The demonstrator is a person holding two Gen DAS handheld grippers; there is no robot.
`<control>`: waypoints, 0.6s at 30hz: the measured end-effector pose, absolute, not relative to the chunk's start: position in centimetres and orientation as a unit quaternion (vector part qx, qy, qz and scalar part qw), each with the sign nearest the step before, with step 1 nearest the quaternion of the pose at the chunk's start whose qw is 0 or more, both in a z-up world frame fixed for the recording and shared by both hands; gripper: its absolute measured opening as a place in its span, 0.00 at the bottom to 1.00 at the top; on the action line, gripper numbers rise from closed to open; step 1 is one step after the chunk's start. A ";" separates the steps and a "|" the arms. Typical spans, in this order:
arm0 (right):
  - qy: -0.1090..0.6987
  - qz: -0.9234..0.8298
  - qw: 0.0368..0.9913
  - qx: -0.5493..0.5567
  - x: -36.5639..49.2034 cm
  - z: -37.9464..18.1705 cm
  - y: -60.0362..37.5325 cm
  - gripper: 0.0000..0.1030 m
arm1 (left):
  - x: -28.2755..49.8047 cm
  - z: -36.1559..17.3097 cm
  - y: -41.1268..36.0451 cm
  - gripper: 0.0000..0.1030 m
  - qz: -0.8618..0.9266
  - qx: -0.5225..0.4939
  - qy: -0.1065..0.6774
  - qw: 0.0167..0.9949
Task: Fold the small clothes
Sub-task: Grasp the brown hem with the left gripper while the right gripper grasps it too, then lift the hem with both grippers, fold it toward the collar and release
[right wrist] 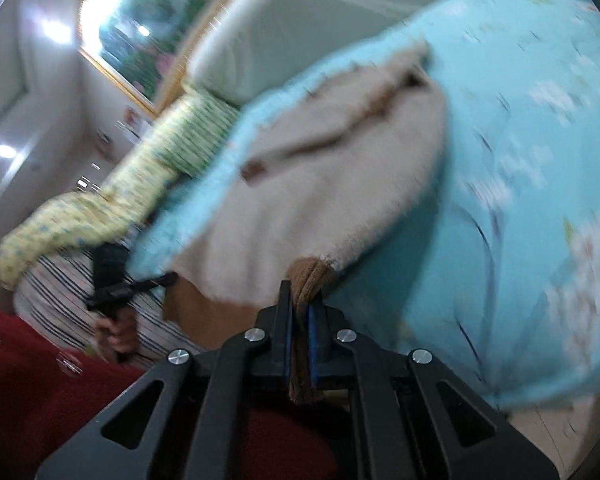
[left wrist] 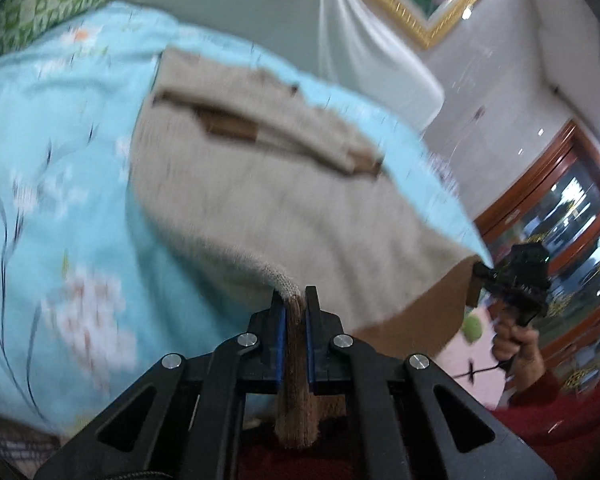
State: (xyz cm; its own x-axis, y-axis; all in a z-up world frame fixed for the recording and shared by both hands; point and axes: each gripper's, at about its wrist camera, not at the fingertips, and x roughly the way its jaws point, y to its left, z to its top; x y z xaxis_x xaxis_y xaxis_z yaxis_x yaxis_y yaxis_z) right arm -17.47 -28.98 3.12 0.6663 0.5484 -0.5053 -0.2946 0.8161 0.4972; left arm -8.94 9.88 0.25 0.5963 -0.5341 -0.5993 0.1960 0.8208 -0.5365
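Note:
A beige knitted garment (left wrist: 284, 204) with brown trim lies spread over a light blue flowered bedspread (left wrist: 60, 168); its far part is folded over. My left gripper (left wrist: 294, 300) is shut on the garment's near brown-edged hem. My right gripper (right wrist: 301, 300) is shut on the other near corner of the same garment (right wrist: 308, 184). The hem hangs between them off the bed's edge. Each gripper shows in the other's view: the right one (left wrist: 480, 270) in the left wrist view, the left one (right wrist: 168, 278) in the right wrist view. Both views are blurred.
A white covered headboard or cushion (left wrist: 284, 12) stands behind the bed. A green patterned pillow (left wrist: 52, 0) lies at the far left, also seen in the right wrist view (right wrist: 148, 168). Gold picture frame (left wrist: 416, 12), wooden glass cabinet (left wrist: 572, 208), red carpet (right wrist: 24, 372) below.

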 end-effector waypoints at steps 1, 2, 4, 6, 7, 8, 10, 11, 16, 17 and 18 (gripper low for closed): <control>0.317 0.242 0.896 0.197 -16.9 3.9 -29.0 0.07 | -8.4 0.7 10.1 0.06 -0.211 -0.218 0.388 0.870; 0.304 0.246 0.898 0.203 -16.3 4.5 -29.1 0.07 | -7.6 1.2 10.2 0.05 -0.209 -0.222 0.380 0.873; 0.277 0.248 0.903 0.215 -14.6 5.9 -29.4 0.07 | -5.6 2.0 10.9 0.05 -0.205 -0.231 0.366 0.878; 0.255 0.242 0.909 0.224 -12.3 7.2 -29.8 0.07 | -3.1 3.0 11.7 0.05 -0.198 -0.239 0.346 0.885; 0.249 0.239 0.911 0.225 -11.3 7.8 -29.9 0.07 | -1.9 3.5 11.9 0.05 -0.194 -0.243 0.339 0.888; 0.241 0.234 0.915 0.225 -10.0 8.5 -30.0 0.07 | -0.6 3.9 12.3 0.05 -0.192 -0.250 0.331 0.889; 0.227 0.229 0.919 0.226 -7.2 9.8 -30.4 0.07 | 2.2 4.9 13.0 0.05 -0.188 -0.263 0.314 0.893; 0.224 0.226 0.921 0.225 -6.0 10.5 -30.3 0.07 | 3.4 5.4 13.2 0.05 -0.185 -0.265 0.307 0.895; 0.212 0.192 0.932 0.222 1.7 13.0 -30.8 0.07 | 11.1 5.8 15.1 0.05 -0.159 -0.284 0.298 0.897; 0.210 0.184 0.934 0.220 3.2 13.3 -31.0 0.07 | 12.6 5.7 15.3 0.05 -0.153 -0.285 0.300 0.898; 0.212 0.171 0.937 0.218 5.2 13.4 -31.2 0.07 | 14.5 5.3 15.6 0.05 -0.146 -0.287 0.302 0.897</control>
